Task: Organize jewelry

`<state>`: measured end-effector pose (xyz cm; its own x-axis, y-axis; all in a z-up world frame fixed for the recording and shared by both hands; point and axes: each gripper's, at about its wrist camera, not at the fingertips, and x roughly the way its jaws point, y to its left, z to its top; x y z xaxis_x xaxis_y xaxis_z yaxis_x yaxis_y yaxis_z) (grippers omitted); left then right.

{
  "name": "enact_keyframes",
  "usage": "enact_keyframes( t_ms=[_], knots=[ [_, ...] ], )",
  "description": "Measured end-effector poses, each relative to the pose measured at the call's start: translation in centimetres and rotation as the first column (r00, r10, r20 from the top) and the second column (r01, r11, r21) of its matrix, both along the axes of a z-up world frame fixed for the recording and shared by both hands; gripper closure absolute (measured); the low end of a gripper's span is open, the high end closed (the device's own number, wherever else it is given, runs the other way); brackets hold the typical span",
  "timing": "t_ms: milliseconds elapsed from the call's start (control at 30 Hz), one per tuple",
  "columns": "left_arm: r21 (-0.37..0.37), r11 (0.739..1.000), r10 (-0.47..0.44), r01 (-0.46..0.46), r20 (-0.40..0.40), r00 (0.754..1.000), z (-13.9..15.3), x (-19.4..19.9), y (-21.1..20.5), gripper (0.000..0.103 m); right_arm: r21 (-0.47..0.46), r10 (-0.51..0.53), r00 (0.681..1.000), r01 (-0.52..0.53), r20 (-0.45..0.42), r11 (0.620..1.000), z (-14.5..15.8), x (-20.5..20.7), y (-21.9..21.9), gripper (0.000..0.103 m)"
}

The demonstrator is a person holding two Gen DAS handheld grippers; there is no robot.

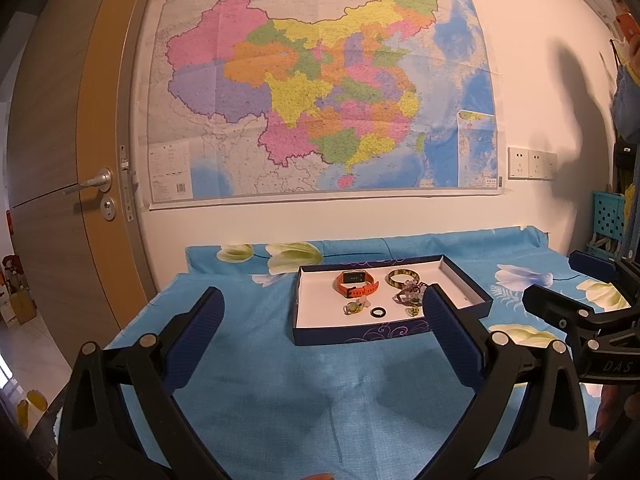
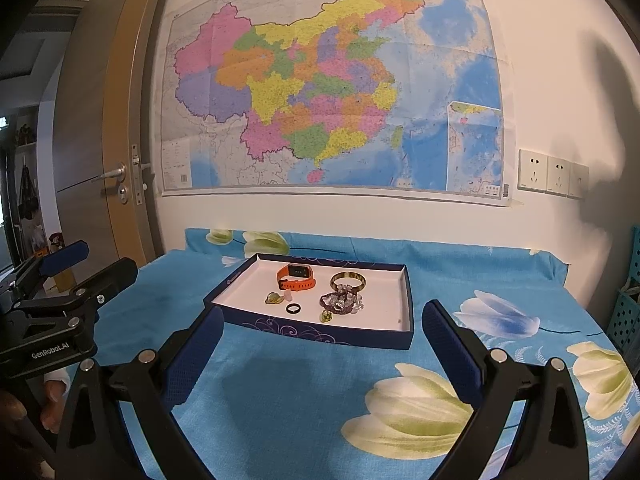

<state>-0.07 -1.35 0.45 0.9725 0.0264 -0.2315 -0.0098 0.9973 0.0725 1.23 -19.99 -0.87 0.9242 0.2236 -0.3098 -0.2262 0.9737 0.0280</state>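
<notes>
A shallow dark-blue box (image 1: 360, 335) (image 2: 316, 330) with a white inside lies on the blue floral cloth. In it are an orange watch (image 1: 357, 282) (image 2: 296, 277), a green-brown bangle (image 1: 403, 278) (image 2: 349, 281), a purple bead bracelet (image 1: 408, 294) (image 2: 342, 302), a black ring (image 1: 377, 312) (image 2: 293, 308) and small green pendants (image 1: 352, 308) (image 2: 274, 298). My left gripper (image 1: 322, 300) is open and empty, held in front of the box. My right gripper (image 2: 322, 316) is open and empty, also short of the box. Each gripper shows at the edge of the other's view.
The table (image 2: 280, 392) stands against a wall with a large map (image 1: 320, 88). A wooden door (image 1: 60, 168) is at the left. Wall sockets (image 2: 552, 174) and a teal crate (image 1: 608, 216) are at the right. A person (image 1: 624, 60) stands at the far right.
</notes>
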Motion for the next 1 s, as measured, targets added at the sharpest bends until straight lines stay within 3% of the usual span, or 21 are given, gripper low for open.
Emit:
enact_keyframes(
  t_ms=[1000],
  knots=[
    [-0.003, 1.000, 0.002, -0.002, 0.000, 1.000, -0.12, -0.12, -0.02, 0.005, 0.003, 0.001, 1.000, -0.001, -0.002, 1.000, 0.03, 0.07, 0.03, 0.007]
  ],
)
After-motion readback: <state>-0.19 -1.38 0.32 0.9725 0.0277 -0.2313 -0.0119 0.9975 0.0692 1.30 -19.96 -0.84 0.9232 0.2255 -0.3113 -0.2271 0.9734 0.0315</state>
